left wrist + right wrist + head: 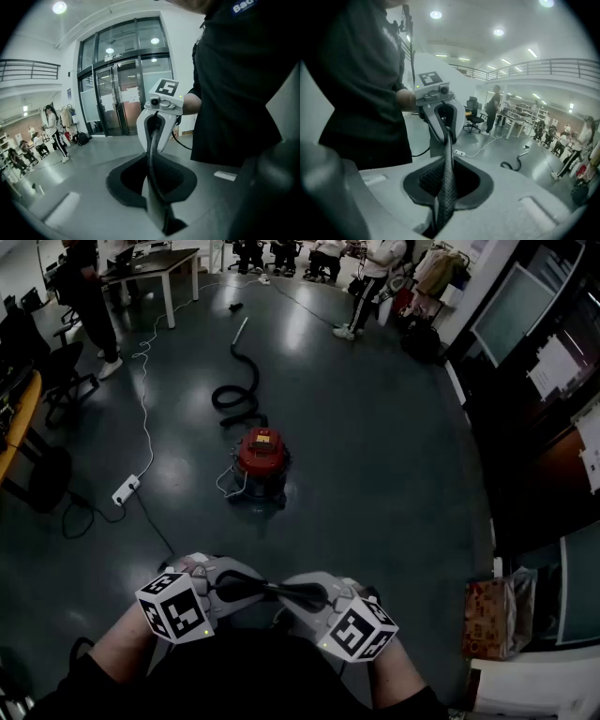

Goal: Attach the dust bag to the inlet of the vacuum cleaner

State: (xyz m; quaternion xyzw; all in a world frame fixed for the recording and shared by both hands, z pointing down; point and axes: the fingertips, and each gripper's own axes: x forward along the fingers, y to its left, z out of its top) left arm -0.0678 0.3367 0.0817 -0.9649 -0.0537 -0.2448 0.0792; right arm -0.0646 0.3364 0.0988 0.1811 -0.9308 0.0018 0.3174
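At the left of the dark, shiny floor (394, 456) a white power strip (126, 489) lies with its white cable (144, 413) running up toward the far desk (161, 261), where people stand and sit. The left tool (262, 589) is held low at the near edge of the head view, its jaws pressed together with nothing between them; its own view shows the left tool (151, 140) as one thin dark blade aimed at the other tool. The vacuum cleaner (261, 463), a red canister with a yellow patch on its lid, stands upright near the middle of the floor, well apart from both tools, and its black hose (237, 395) coils behind it and stretches toward the far side of the room. The right tool (292, 592) faces the left one tip to tip, the two tips just beside each other or touching. The right gripper view shows the right tool (447, 140) closed as well, pads flat together and empty. At the right edge of the floor, against the wall, sits a brown packet (495, 617) in clear wrap; what it is I cannot tell.
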